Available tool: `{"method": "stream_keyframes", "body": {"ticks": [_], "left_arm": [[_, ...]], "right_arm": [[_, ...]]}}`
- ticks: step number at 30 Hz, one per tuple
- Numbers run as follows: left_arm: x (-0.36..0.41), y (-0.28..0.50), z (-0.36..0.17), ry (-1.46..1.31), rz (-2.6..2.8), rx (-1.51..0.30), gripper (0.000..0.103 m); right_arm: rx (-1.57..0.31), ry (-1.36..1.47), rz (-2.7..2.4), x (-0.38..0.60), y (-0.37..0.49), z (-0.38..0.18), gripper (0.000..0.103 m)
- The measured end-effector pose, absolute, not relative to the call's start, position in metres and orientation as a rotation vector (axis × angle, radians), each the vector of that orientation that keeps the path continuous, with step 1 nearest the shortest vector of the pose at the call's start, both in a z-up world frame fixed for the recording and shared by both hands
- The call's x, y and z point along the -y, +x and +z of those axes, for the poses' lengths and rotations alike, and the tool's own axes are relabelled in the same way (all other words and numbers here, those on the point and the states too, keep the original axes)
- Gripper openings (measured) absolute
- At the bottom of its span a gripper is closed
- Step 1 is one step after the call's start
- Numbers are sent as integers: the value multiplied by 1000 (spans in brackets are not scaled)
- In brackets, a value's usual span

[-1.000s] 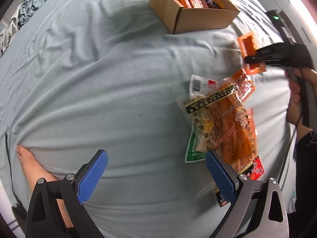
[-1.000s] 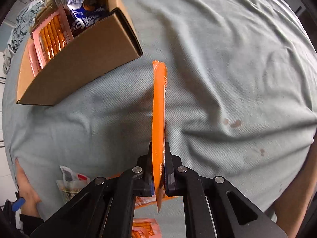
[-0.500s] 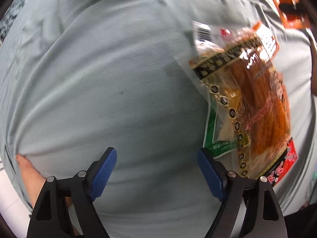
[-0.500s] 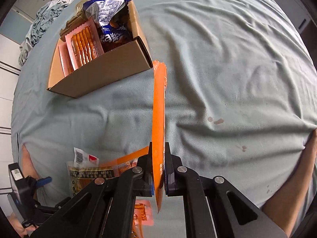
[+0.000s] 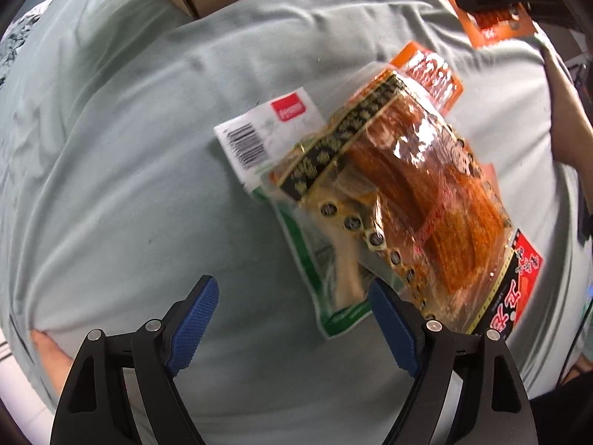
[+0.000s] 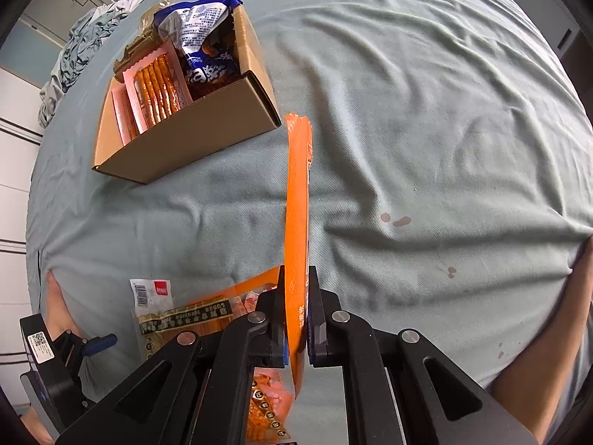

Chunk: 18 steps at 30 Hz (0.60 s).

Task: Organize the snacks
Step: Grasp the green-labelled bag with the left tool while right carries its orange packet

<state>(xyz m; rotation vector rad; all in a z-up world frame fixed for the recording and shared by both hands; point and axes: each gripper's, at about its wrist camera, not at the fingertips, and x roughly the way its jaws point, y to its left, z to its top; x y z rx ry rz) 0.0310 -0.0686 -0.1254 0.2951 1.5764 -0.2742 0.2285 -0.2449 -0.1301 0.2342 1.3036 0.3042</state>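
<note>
My right tool is clenched on a thin orange snack packet, held edge-on so it runs up the middle of the right wrist frame. Its top end sits just beside the near corner of the cardboard box in the upper left, which holds pink-wrapped stick snacks and a blue bag. My left tool is spread wide, gripping nothing, low over the grey-green bed sheet. Right of centre in the left wrist frame lies a pile of packets: a clear pack of orange-red strips overlapping a white and green packet. The tool's right finger is just beside the pile's lower edge.
</note>
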Motion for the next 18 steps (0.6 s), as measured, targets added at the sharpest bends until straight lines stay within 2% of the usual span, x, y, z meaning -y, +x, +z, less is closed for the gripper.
{"method": "stream_keyframes", "body": {"ticks": [5,9,10,11,12,14,18], "left_arm": [[69,42,-144,207,-258,-1603,86],[73,46,-156,199,-212,-1602,93],[75,46,-157,224,-205,-1589,89],[81,45,-158,266,-197,-1572,75],[91,47,-156,283,-222,-1556,53],[114,46,-148,279,-258,-1541,21],[100,42,-136,226,-266,-1576,18]], "right_arm": [[-1306,231,309,244,228,-131,4],[-1303,218,321,241,226,-130,4],[-1301,215,322,241,225,-130,4],[-1300,215,322,241,226,-129,4],[-1299,217,321,242,226,-128,4],[-1293,220,316,243,226,-127,4],[-1281,231,313,244,226,-121,4]]}}
